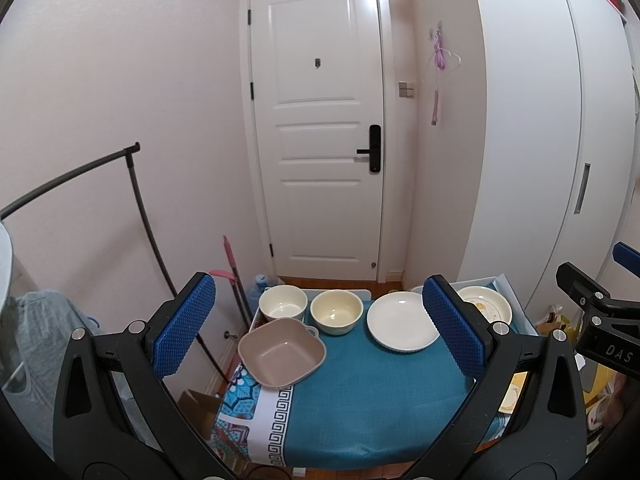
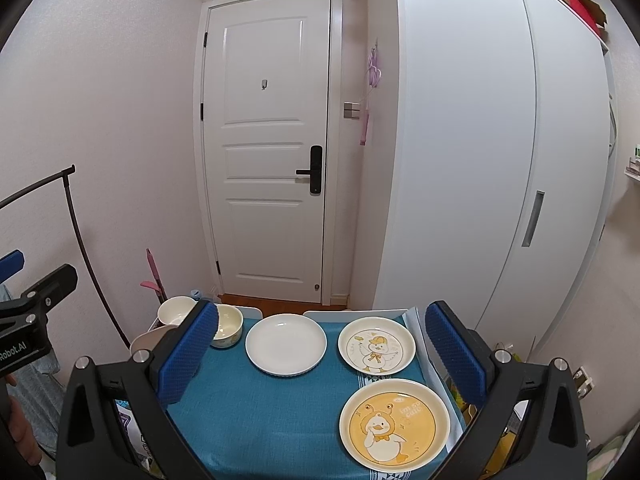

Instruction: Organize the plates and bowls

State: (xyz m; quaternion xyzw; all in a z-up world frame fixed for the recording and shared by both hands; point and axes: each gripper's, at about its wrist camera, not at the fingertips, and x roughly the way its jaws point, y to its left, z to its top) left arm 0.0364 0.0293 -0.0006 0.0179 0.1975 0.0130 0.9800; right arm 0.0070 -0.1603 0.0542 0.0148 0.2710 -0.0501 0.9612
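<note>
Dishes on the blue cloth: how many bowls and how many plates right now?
Bowls: 3 (white bowl, cream bowl, square tan bowl)
Plates: 3 (plain white plate, pale duck plate, yellow duck plate)
Total: 6

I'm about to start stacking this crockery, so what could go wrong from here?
The square beige bowl overhangs the table's left edge, so a nudge might tip it off. The yellow duck plate lies near the front right corner of the teal tablecloth and could slide off. Both grippers are open and empty.
</note>
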